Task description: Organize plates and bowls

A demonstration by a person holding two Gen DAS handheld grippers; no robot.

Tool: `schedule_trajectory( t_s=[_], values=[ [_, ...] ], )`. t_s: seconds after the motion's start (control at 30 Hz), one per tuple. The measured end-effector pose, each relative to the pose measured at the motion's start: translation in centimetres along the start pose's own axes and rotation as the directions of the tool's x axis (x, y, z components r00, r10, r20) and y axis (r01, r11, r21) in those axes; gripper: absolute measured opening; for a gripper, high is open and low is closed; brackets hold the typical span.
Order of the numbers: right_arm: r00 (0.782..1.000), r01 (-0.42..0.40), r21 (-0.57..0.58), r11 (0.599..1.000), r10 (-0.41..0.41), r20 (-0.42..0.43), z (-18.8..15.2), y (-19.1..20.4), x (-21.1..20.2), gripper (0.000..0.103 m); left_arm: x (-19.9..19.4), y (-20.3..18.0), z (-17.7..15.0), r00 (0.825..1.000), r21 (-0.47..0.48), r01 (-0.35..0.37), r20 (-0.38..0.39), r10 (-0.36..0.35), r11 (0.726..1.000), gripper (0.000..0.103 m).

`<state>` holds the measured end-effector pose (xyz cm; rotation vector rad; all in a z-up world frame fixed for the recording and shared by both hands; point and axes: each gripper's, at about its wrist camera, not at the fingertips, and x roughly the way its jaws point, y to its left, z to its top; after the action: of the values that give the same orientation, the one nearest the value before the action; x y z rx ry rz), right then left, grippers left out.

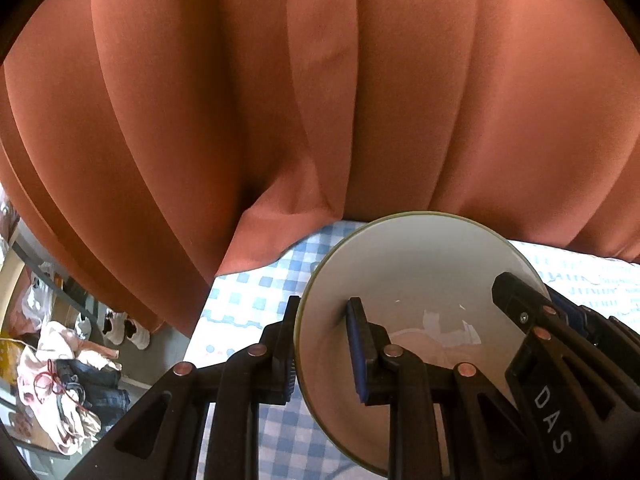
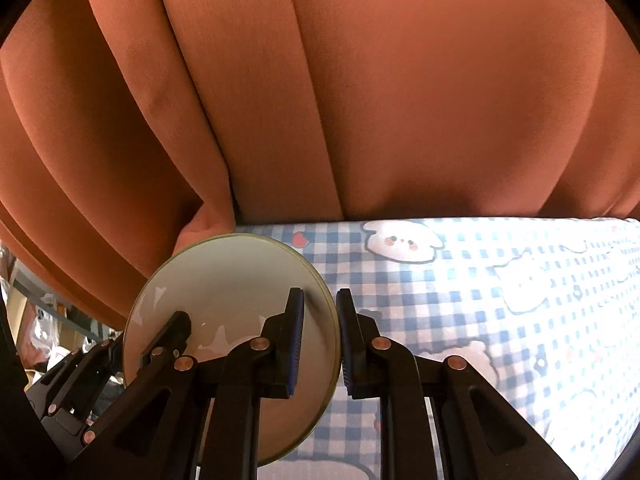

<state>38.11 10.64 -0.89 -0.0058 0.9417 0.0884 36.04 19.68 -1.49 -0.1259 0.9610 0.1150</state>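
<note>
A white bowl with an olive-green rim is held between both grippers, above the blue-and-white checked cloth. In the left wrist view my left gripper is shut on the bowl's left rim, one finger inside and one outside. My right gripper grips the opposite rim at the right. In the right wrist view the same bowl fills the lower left. There my right gripper is shut on its right rim, and my left gripper clamps the far left edge.
An orange curtain hangs close behind the table's far edge. The checked cloth, printed with cartoon animals, stretches away to the right. Off the table's left edge, clothes and shoes lie on the floor.
</note>
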Motion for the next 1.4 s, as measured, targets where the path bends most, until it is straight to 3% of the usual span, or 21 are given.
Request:
schedule_trajectory(
  t_s=[0.43,0.77,1.4],
  values=[
    [0.994,0.077,0.077,0.994,-0.082,0.071,-3.8,-1.7,-8.9,0.020,-6.2,-1.6,-3.1,0.994,0.091,0.097,0.045,-0.101,0.991,0.021],
    [0.985,0.136,0.132,0.982,-0.148,0.085,-7.8,-4.4,-14.0,0.020,-9.4,-4.6,-6.3,0.985,0.133,0.161,0.035,-0.167,0.978,0.021],
    [0.993,0.100,0.077,0.992,-0.105,0.060,-13.5,-14.6,-19.2,0.020,-13.9,-13.5,-13.2,0.991,0.119,0.131,0.004,-0.133,0.984,0.022]
  ],
)
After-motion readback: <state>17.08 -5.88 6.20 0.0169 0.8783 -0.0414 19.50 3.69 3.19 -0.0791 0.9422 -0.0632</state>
